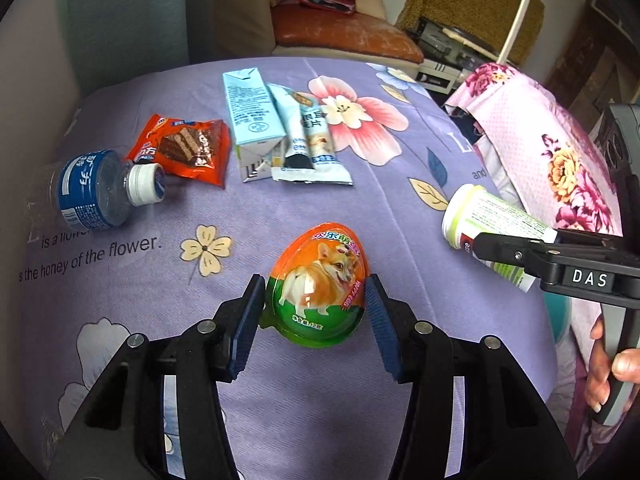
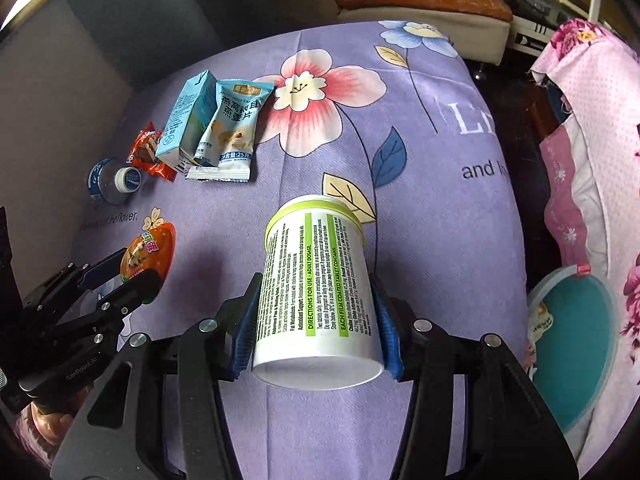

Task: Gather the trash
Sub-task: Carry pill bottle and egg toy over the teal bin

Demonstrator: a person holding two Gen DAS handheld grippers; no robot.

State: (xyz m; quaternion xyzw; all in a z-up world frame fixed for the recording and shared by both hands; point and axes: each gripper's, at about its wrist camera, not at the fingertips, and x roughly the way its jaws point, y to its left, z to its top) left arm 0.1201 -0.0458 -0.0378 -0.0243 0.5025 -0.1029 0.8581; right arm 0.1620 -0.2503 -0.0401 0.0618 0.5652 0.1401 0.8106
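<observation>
On the purple flowered cloth (image 1: 280, 208), a water bottle (image 1: 96, 188), an orange wafer packet (image 1: 184, 148), a pale blue carton (image 1: 252, 120) and a snack sachet (image 1: 308, 140) are seen lying in a row from left to right. Nearer than the carton, an egg-shaped toy pack (image 1: 318, 284) is clamped between the pads of the left gripper (image 1: 316, 312). To the right of the carton, a white supplement bottle (image 2: 316, 292) is gripped and held above the cloth by the right gripper (image 2: 316, 332), with a teal-lined bin (image 2: 576, 344) farther right.

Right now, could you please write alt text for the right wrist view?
The right gripper holds a white supplement bottle between its fingers above a purple floral bedsheet. At left, the left gripper holds an orange egg-shaped pack; further back lie snack wrappers and a plastic bottle.
</observation>
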